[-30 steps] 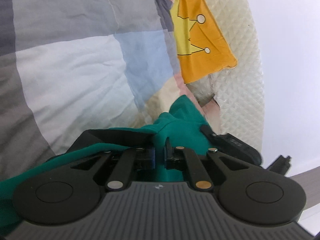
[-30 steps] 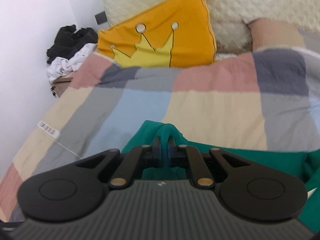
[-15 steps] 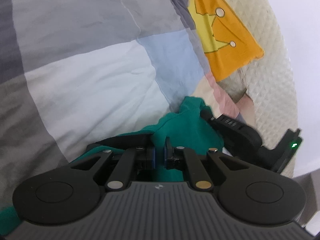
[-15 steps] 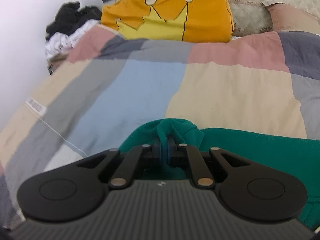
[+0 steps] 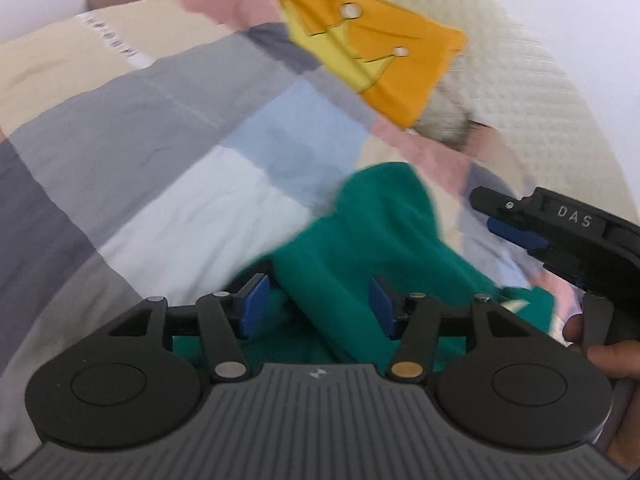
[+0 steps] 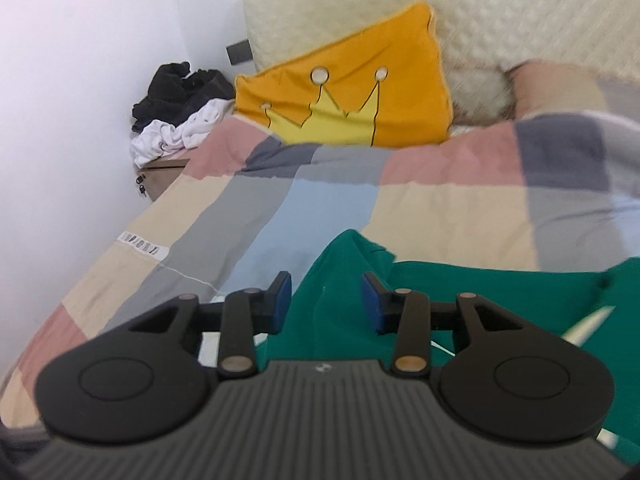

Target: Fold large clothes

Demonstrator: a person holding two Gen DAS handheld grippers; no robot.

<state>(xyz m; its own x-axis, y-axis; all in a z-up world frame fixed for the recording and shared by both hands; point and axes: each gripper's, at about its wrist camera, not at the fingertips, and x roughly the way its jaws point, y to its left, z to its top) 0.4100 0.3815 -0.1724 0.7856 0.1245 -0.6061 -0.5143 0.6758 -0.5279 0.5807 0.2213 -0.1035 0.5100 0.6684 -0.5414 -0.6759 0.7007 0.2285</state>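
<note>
Both my grippers just opened up. Left gripper point(image 5: 316, 304): jaws wide, blue pads point(image 5: 253, 298) clear of the green garment point(image 5: 360, 240), a fold of it lying loose between them. Right gripper point(image 6: 326, 300): jaws partway apart, same cloth between, not pinched. Garment lies on the patchwork duvet point(image 6: 420, 208), with the orange crown pillow point(image 6: 360, 96) beyond it at the quilted headboard point(image 6: 520, 12).

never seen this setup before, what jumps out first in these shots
The green garment grabs the eye first, lying on the patchwork duvet just ahead of both claws. The left claw and right claw have just been opening, and the cloth lies between their blue pads unpinched. Behind it, an orange crown cushion leans on the quilted cream headboard.
</note>
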